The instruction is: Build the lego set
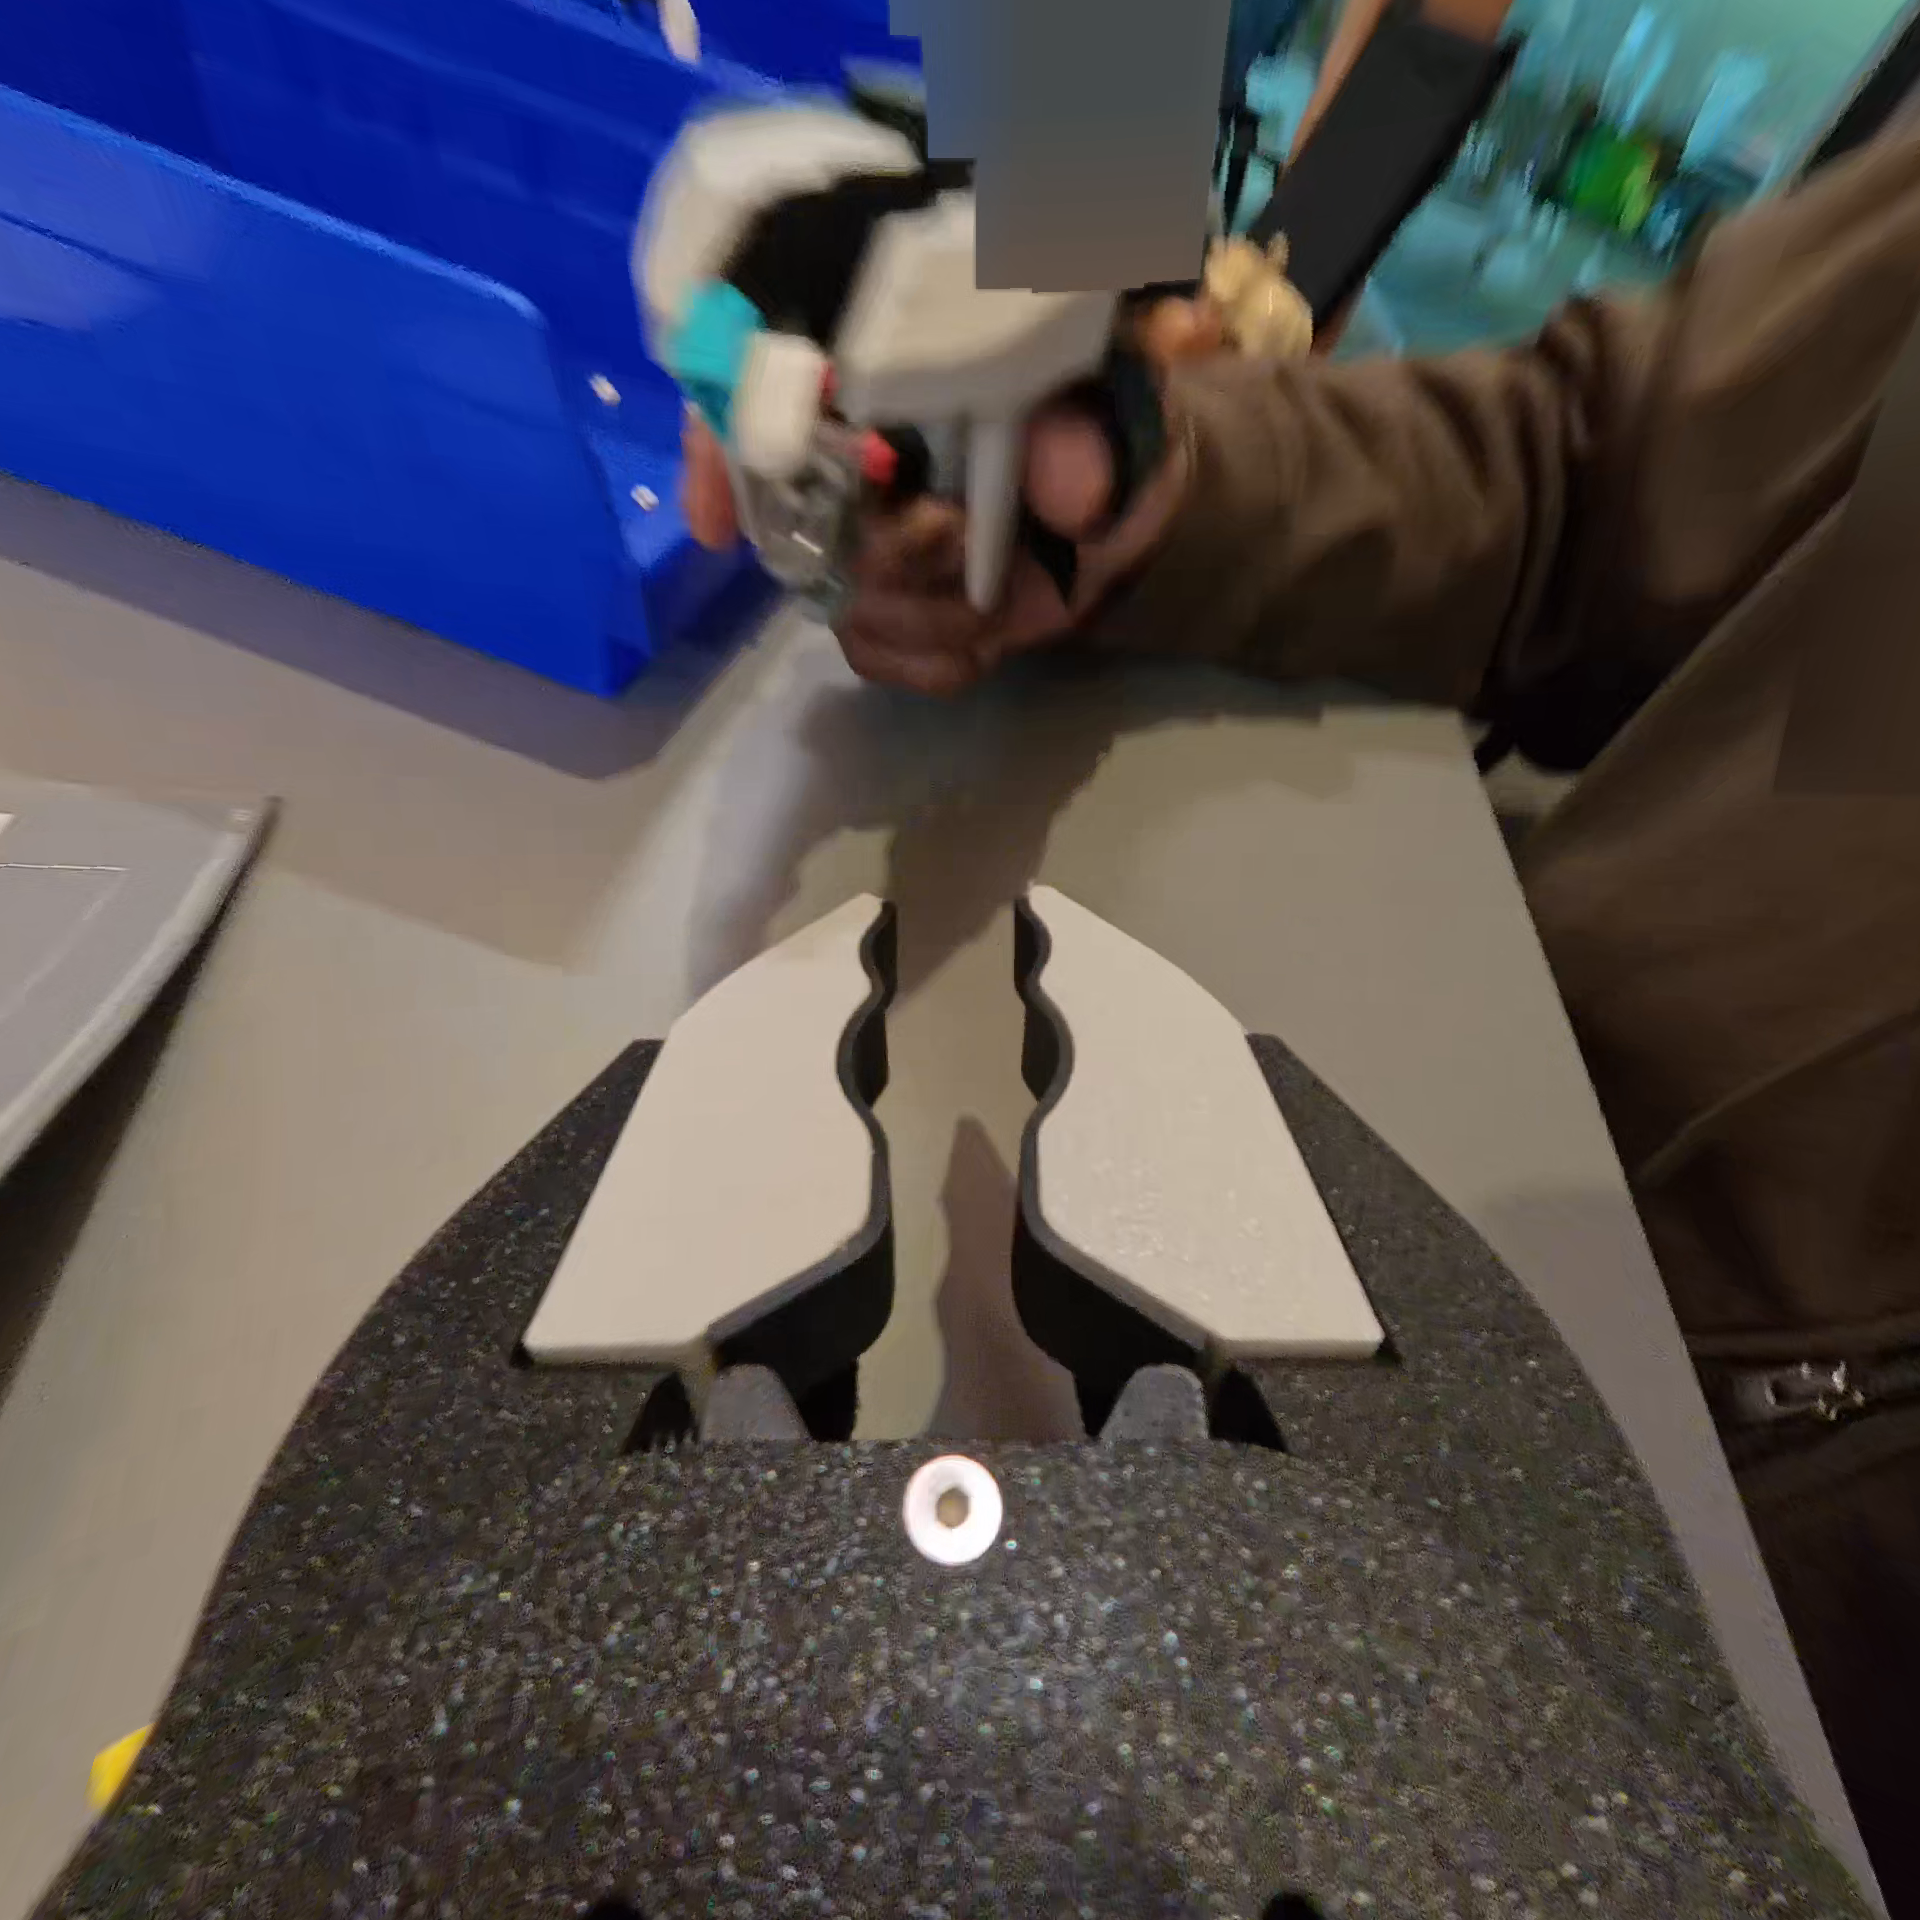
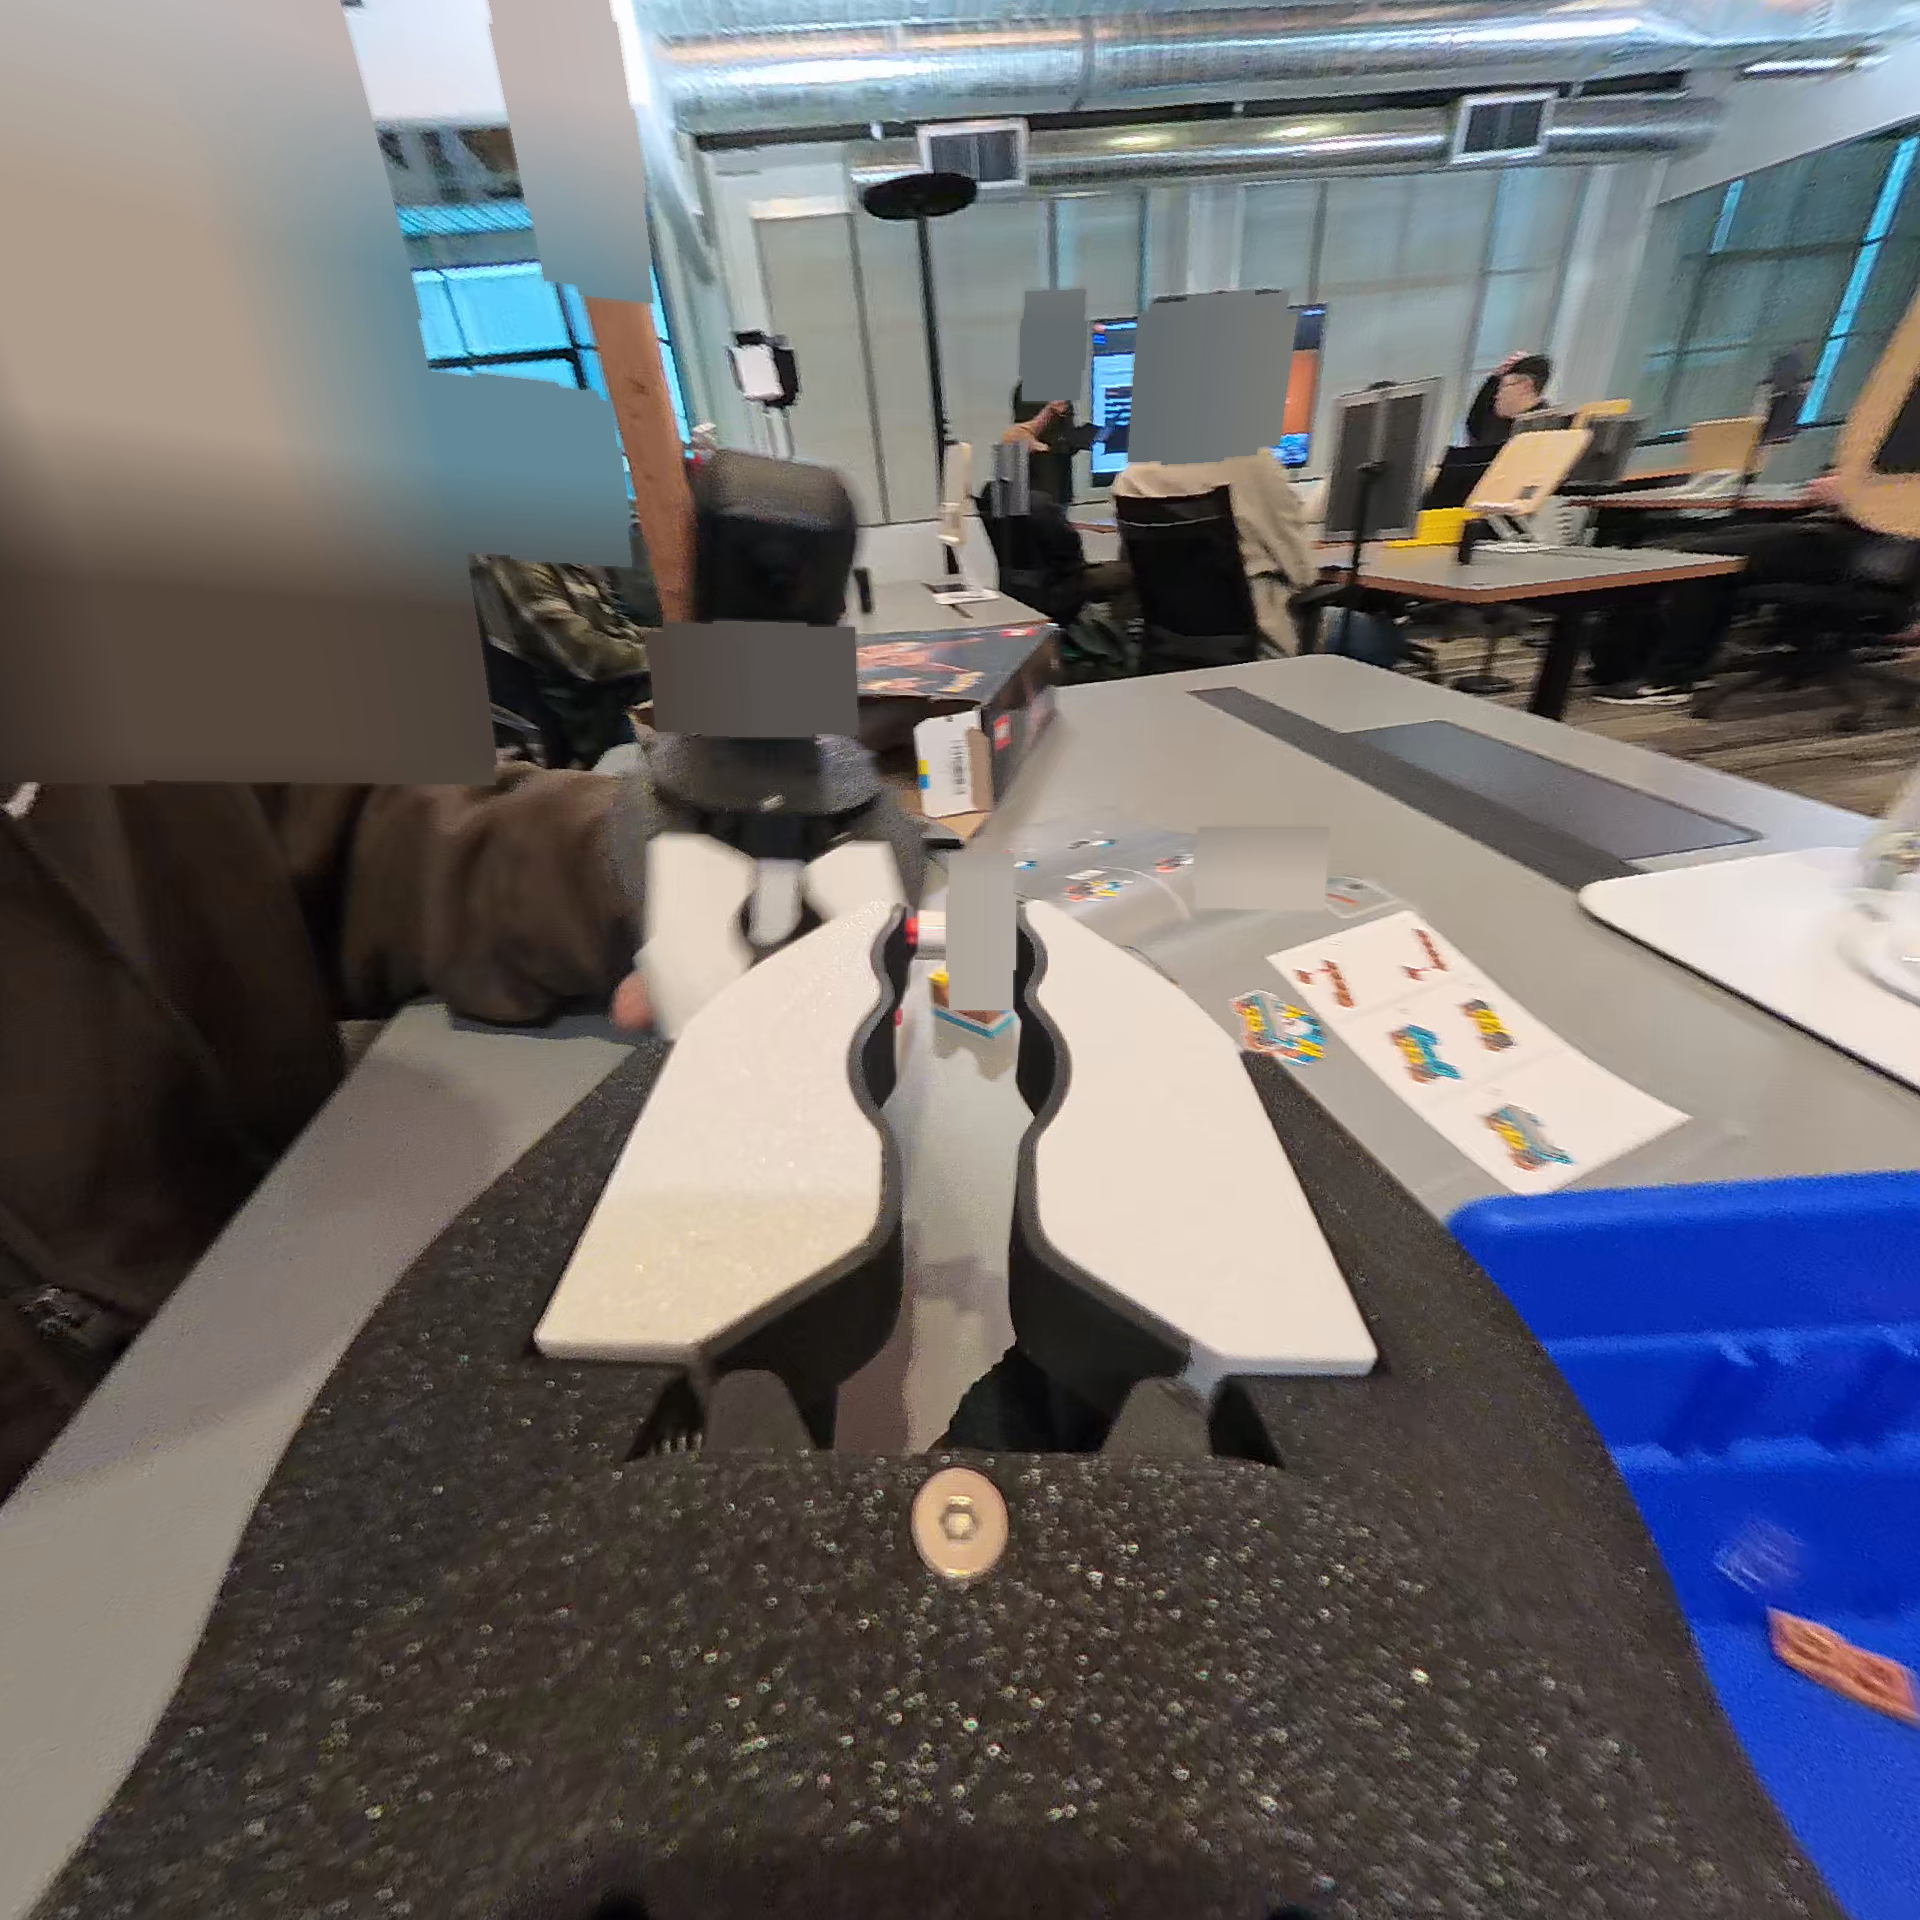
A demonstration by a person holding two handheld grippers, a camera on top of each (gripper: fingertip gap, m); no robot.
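My left gripper (image 1: 954,914) is open and empty, low over the grey table (image 1: 1299,831). It faces my right gripper, which a hand in a brown sleeve (image 1: 1455,499) holds up in front of it. My right gripper (image 2: 961,920) is shut on a small lego build (image 2: 971,1013) of white, teal, brown and yellow bricks with red bits at one side. In the left wrist view the build (image 1: 748,384) is blurred and hangs in the air before the blue bin. A mosaic patch hides its top. My left gripper (image 2: 769,904) also shows beyond it.
A blue parts bin (image 1: 312,364) stands at the left; in the right wrist view the bin (image 2: 1714,1403) holds a brown brick (image 2: 1844,1673). A sticker sheet (image 2: 1455,1049), a white tray (image 2: 1766,935) and a lego box (image 2: 966,675) lie on the table. A grey flat sheet (image 1: 83,914) lies left. My right fingertips sit around 8 cm from my left ones.
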